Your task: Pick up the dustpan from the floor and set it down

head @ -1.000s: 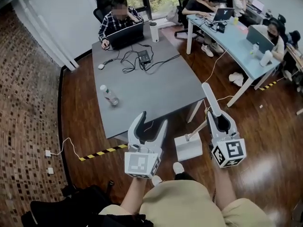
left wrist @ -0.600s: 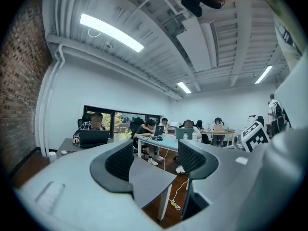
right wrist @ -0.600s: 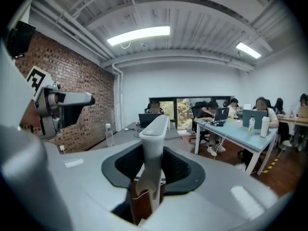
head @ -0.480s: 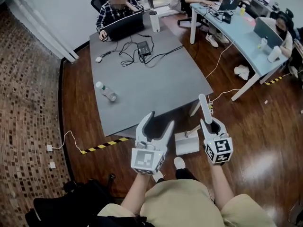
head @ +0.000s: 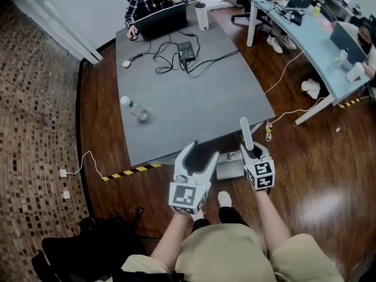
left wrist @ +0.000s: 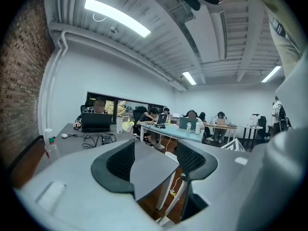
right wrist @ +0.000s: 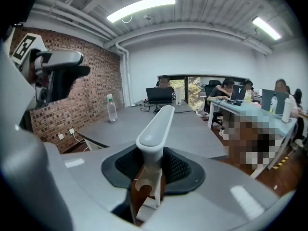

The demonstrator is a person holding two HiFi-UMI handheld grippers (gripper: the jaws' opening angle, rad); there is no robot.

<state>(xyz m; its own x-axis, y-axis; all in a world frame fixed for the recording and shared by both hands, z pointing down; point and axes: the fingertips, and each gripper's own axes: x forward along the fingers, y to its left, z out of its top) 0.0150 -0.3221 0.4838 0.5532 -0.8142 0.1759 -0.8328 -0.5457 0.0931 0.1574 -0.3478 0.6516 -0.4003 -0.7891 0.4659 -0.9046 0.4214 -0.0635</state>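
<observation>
The white dustpan (head: pixel 230 169) hangs low over the wooden floor by the grey table's near edge; whether it touches the floor I cannot tell. Its long white handle (head: pixel 245 133) sticks up past my right gripper (head: pixel 252 151), which is shut on it. In the right gripper view the handle (right wrist: pixel 156 124) rises between the black pads (right wrist: pixel 179 168) of the right gripper (right wrist: pixel 153 165). My left gripper (head: pixel 198 152) is open and holds nothing, to the left of the pan. In the left gripper view only the table corner shows beyond the left gripper (left wrist: pixel 156 160).
The grey table (head: pixel 194 107) carries a water bottle (head: pixel 134 108), cables and a power strip (head: pixel 187 50); a person works at a laptop (head: pixel 161 21) at its far end. A blue desk (head: pixel 317 40) stands at right. Striped floor tape (head: pixel 126 173) and a black bag (head: pixel 94 245) lie at left.
Both grippers have sunk toward the floor, the right one with the dustpan in it. The pan now sits closer under the table's near edge. The left gripper stayed open.
</observation>
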